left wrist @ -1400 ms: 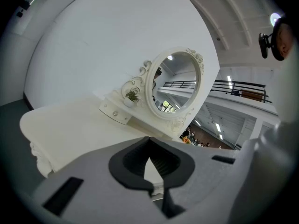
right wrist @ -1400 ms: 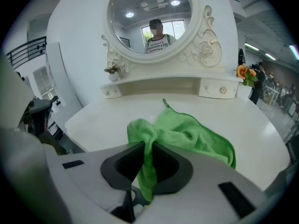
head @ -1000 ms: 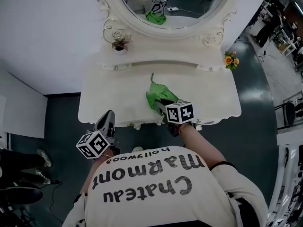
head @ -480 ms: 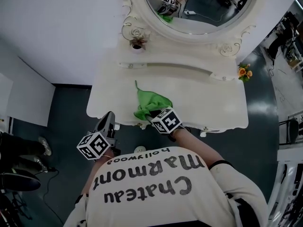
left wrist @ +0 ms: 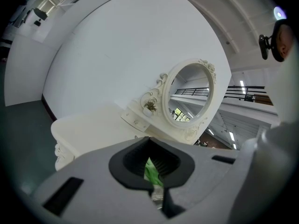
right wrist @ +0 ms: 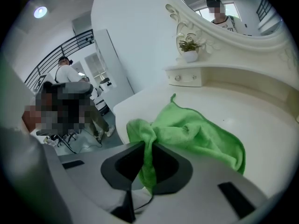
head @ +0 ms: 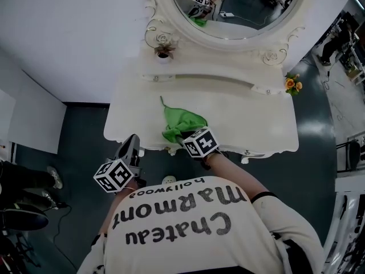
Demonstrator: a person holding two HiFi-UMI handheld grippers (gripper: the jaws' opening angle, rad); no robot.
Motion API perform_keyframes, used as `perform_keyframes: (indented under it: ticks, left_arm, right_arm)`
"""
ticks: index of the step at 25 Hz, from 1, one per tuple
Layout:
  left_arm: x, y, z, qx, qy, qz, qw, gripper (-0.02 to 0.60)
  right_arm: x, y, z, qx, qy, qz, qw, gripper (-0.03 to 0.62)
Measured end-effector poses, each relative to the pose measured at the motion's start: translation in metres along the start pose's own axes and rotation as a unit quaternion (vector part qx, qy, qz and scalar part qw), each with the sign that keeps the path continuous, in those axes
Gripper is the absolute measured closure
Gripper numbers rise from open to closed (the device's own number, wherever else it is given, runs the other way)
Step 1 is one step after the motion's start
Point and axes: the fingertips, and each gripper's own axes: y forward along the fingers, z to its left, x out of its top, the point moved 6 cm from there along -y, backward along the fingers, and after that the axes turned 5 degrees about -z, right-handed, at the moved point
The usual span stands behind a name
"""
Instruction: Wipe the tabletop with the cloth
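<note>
A green cloth (head: 181,121) lies bunched on the white dressing table (head: 251,113) near its front edge, left of centre. My right gripper (head: 187,135) is shut on the cloth's near corner. In the right gripper view a fold of the cloth (right wrist: 201,134) runs down between the jaws of the right gripper (right wrist: 147,146), and the remainder spreads over the tabletop (right wrist: 261,120). My left gripper (head: 133,141) hangs off the table's front left corner, above the dark floor. In its own view the left gripper (left wrist: 150,143) is shut with nothing held, and the cloth (left wrist: 152,171) shows beyond its pads.
An oval mirror (head: 239,10) in an ornate white frame stands at the back. A small potted plant (head: 163,51) sits on the raised back shelf at the left, orange flowers (head: 292,84) at the right end. A seated person (right wrist: 70,101) is off to the left.
Over the last second my right gripper has dragged the cloth leftward along the table's front edge, with little movement in the last half second. The left gripper has stayed where it was.
</note>
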Motion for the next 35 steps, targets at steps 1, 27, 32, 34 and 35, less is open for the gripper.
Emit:
perform_keyframes:
  ticks: [1,27,32,34,35]
  left_arm:
    - [0.000,0.000,-0.001,-0.001,0.000,0.000,1.0000,0.575]
    - [-0.006,0.023,-0.032,-0.050,0.018,0.025,0.9983,0.575]
    - [-0.009,0.027,-0.039,-0.058,0.021,0.029,0.9977,0.575]
    - [-0.011,0.029,-0.042,-0.062,0.022,0.031,0.9973,0.575]
    - [-0.012,0.030,-0.044,-0.064,0.023,0.032,0.9972,0.575]
  right_arm:
    - [-0.001,-0.001,-0.001,-0.002,-0.001,-0.001,1.000,0.530]
    - [-0.028,-0.053,-0.043,-0.073,0.046,-0.025,0.996,0.530]
    - [-0.035,-0.065,-0.049,-0.088,0.058,-0.028,0.994,0.530]
    - [-0.038,-0.070,-0.053,-0.093,0.061,-0.032,0.993,0.530]
    - [-0.039,-0.072,-0.054,-0.096,0.063,-0.034,0.993,0.530]
